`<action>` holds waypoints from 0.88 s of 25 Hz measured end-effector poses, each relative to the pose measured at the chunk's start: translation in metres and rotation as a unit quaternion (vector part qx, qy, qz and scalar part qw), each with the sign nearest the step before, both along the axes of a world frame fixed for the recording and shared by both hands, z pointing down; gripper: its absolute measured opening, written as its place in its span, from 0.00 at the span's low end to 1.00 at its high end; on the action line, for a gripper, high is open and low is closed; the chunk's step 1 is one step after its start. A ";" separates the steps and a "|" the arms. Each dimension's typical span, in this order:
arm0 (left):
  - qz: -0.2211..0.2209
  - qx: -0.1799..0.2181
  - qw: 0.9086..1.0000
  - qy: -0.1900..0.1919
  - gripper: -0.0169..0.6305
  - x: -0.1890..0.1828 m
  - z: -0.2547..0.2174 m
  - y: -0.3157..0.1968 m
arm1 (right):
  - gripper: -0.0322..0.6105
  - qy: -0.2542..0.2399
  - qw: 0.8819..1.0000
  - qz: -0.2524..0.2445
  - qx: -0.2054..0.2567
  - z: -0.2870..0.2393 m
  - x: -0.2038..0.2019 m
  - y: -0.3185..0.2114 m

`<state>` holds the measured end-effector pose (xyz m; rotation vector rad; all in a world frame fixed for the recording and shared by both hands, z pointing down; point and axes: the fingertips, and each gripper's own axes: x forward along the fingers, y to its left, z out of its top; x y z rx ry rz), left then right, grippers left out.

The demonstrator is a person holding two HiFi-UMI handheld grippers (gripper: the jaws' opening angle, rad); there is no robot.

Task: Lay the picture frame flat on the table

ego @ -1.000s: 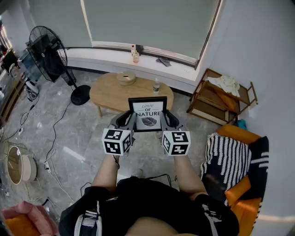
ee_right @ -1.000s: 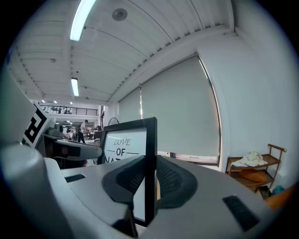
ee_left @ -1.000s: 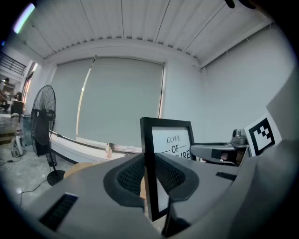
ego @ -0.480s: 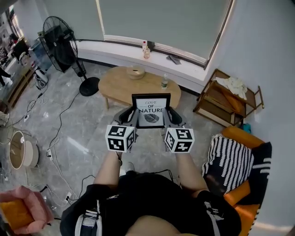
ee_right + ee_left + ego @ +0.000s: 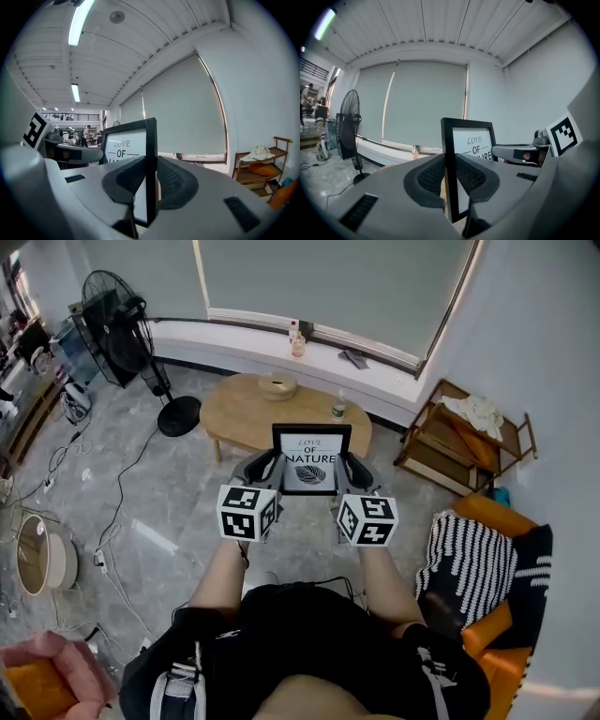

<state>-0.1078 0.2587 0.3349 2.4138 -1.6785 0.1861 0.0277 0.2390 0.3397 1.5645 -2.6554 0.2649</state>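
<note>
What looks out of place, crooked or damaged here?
Nothing looks damaged or spilled. The black picture frame with a leaf print is in the air, upright and level, with the jaws of the left gripper and right gripper closed on its side edges, not on the oval wooden table. A crumpled white cloth lies on the wooden rack.

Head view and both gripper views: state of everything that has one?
picture frame, upright, held off the table
left claw, shut on the picture frame's left edge
right claw, shut on the picture frame's right edge
window blind, drawn down
fan, standing on the floor
bottle, upright on the table
</note>
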 end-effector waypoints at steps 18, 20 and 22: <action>0.040 0.004 0.999 0.020 0.15 -0.146 0.011 -0.069 | 0.19 0.012 0.999 0.036 0.002 0.007 -0.145 -0.058; 0.041 0.002 0.999 0.020 0.15 -0.146 0.015 -0.079 | 0.19 0.009 0.999 0.039 0.000 0.011 -0.145 -0.068; 0.040 -0.002 0.999 0.018 0.15 -0.145 0.020 -0.094 | 0.19 0.006 0.999 0.040 -0.003 0.016 -0.143 -0.082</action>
